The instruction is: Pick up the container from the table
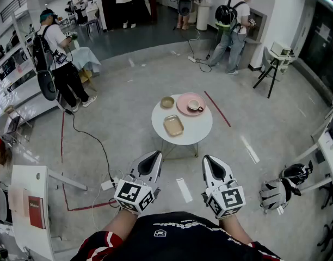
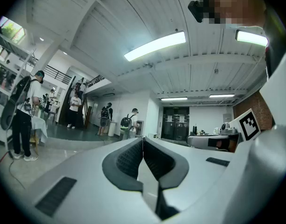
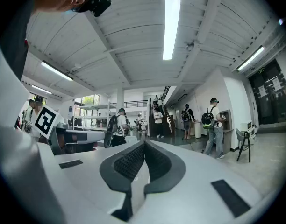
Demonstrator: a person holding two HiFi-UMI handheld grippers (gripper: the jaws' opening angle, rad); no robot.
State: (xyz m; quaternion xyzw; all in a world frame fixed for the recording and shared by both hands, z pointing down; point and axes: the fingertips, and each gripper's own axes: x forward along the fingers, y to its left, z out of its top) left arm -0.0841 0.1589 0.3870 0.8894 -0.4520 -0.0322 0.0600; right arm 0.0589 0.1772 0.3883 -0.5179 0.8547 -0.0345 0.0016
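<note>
A tan rectangular container (image 1: 173, 125) lies on a small round white table (image 1: 195, 129) in the middle of the head view. Beside it are a small tan bowl (image 1: 167, 102) and a pink plate (image 1: 183, 99) carrying a cup (image 1: 195, 105). My left gripper (image 1: 155, 154) and right gripper (image 1: 208, 159) are held close to my body, well short of the table, pointing level toward it. Both are shut with nothing between the jaws, as the left gripper (image 2: 143, 139) view and the right gripper (image 3: 144, 143) view show. Neither gripper view shows the table.
A black cable (image 1: 96, 145) and a power strip (image 1: 108, 184) lie on the floor to the left. A white desk (image 1: 30, 200) stands at the near left, bags (image 1: 286, 182) at the right. Several people stand farther back; a tripod stand (image 1: 270, 69) is far right.
</note>
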